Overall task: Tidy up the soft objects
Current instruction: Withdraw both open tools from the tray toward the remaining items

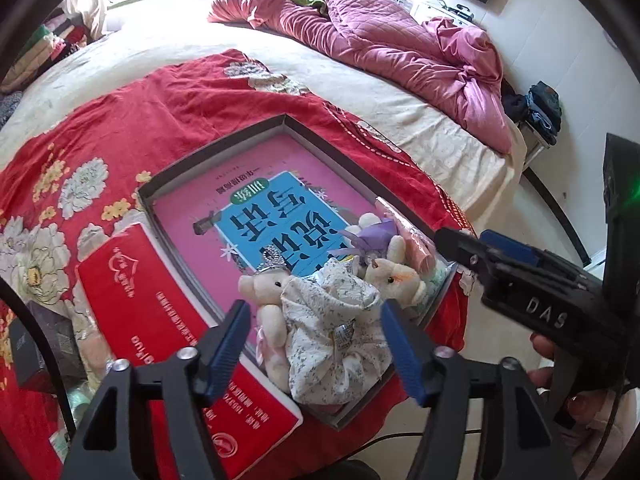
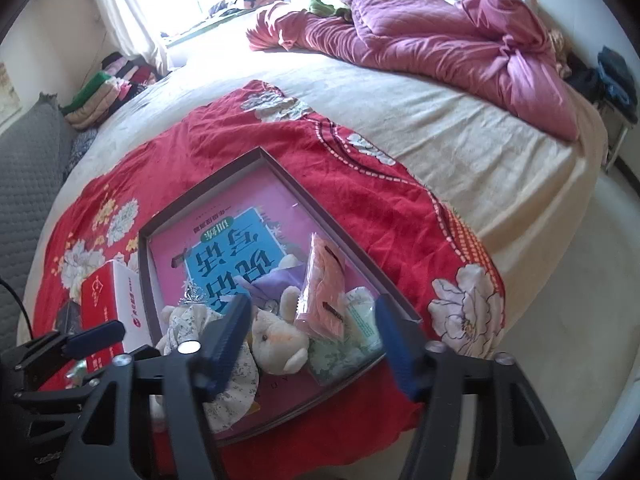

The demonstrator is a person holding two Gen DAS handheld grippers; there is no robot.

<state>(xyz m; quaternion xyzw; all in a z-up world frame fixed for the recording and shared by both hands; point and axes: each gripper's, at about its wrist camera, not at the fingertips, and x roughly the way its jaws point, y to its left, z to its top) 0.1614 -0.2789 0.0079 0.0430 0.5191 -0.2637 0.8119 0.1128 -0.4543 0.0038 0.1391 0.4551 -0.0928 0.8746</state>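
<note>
A shallow dark-rimmed box (image 1: 224, 142) (image 2: 328, 208) lies on a red flowered cloth on the bed, with a pink and blue book flat inside. At its near corner sit soft things: a plush in a flowered white dress (image 1: 332, 320) (image 2: 232, 368), a second cream plush (image 1: 394, 276) (image 2: 276, 344), a purple-dressed plush (image 1: 372, 236), an orange packet (image 2: 324, 292) and a pale green packet (image 2: 360, 320). My left gripper (image 1: 316, 340) stands open above the dressed plush, pads clear of it. My right gripper (image 2: 312, 340) is open over the cream plush and packets. It also shows at right (image 1: 460, 244).
A red and white tissue box (image 1: 176, 332) (image 2: 104, 312) lies left of the box. A crumpled pink quilt (image 1: 392, 48) (image 2: 440, 36) fills the far side of the bed. Folded clothes (image 2: 108, 88) are stacked by the window. The bed edge and floor (image 2: 560, 300) lie right.
</note>
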